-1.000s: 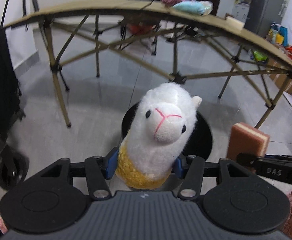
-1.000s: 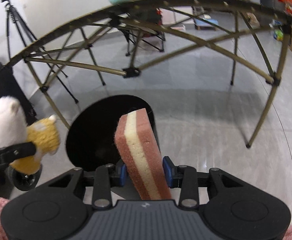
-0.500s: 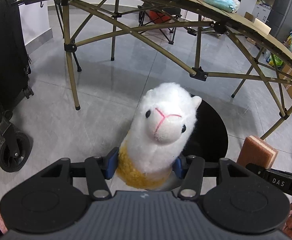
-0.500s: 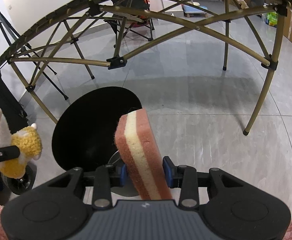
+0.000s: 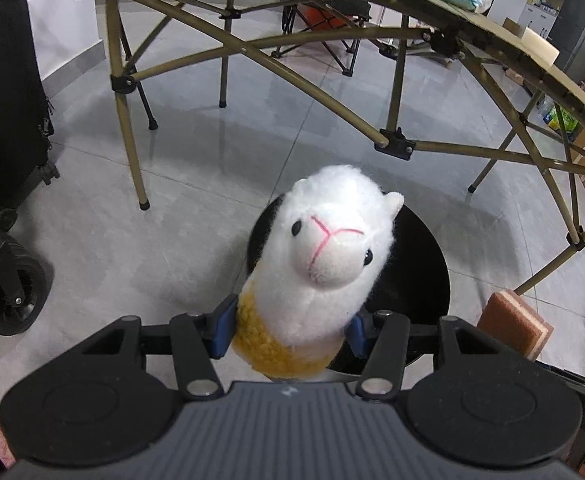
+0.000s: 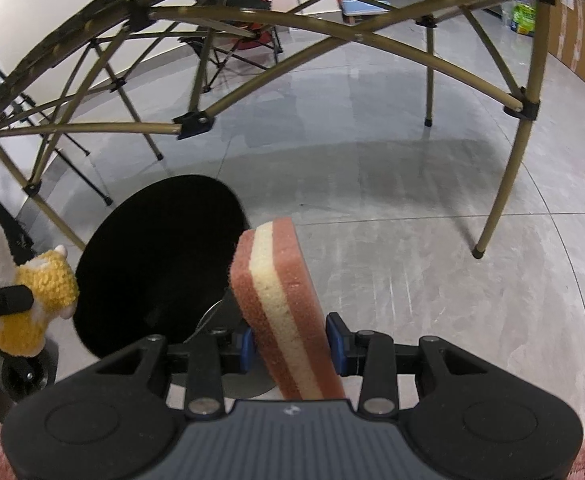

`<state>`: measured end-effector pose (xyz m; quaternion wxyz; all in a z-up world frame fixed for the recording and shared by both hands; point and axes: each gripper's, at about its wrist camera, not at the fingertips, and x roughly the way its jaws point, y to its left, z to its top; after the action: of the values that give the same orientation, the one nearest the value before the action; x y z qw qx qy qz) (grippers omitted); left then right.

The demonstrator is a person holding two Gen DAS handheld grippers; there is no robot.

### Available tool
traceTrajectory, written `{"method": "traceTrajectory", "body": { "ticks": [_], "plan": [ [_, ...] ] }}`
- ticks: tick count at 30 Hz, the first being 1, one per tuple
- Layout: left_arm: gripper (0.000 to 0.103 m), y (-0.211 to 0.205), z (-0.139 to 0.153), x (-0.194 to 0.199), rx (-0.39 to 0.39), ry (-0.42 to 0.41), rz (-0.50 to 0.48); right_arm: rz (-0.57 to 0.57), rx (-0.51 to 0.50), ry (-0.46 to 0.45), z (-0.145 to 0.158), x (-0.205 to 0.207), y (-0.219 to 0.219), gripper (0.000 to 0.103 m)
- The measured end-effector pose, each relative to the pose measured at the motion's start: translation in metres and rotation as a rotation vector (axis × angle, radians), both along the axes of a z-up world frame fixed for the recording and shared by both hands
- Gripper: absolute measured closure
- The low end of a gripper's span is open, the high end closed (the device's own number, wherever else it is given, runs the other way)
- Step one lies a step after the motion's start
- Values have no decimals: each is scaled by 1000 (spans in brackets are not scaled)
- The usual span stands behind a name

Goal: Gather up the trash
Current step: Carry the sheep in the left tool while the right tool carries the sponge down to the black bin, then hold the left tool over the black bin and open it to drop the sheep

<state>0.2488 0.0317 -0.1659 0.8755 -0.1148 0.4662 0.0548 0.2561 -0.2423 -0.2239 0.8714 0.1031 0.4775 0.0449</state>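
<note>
- Two soft items are riding in our jaws: the left gripper point(image 5: 290, 334) is clamping the plush alpaca point(image 5: 324, 264) around its yellow woolly body, the white head sticking out past the fingertips.
- We are pinching the layered sponge point(image 6: 282, 312) low on its flat faces with the right gripper point(image 6: 292, 350), jaws closed on it and most of the slab standing tilted beyond them.
- We are holding both above the floor, with the black bin point(image 6: 156, 264) just ahead of and below the left jaws, and ahead and to the left of the right jaws.
- We are judging both as light and squashy, not fragile; the fluffy plush could slip, so a mid-body hold suits it.
</note>
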Motion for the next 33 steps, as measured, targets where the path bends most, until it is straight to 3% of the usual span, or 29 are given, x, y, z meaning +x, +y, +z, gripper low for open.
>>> {"method": "traceTrajectory", "body": {
  "ticks": [20,33],
  "plan": [
    [48,-57,-32,52,43,86,-30,-108,-8,8,-18,23,-39,68],
    [47,-72,-59,66,94,158,-40,-105,0,24,-25,28,-43,68]
  ]
}}
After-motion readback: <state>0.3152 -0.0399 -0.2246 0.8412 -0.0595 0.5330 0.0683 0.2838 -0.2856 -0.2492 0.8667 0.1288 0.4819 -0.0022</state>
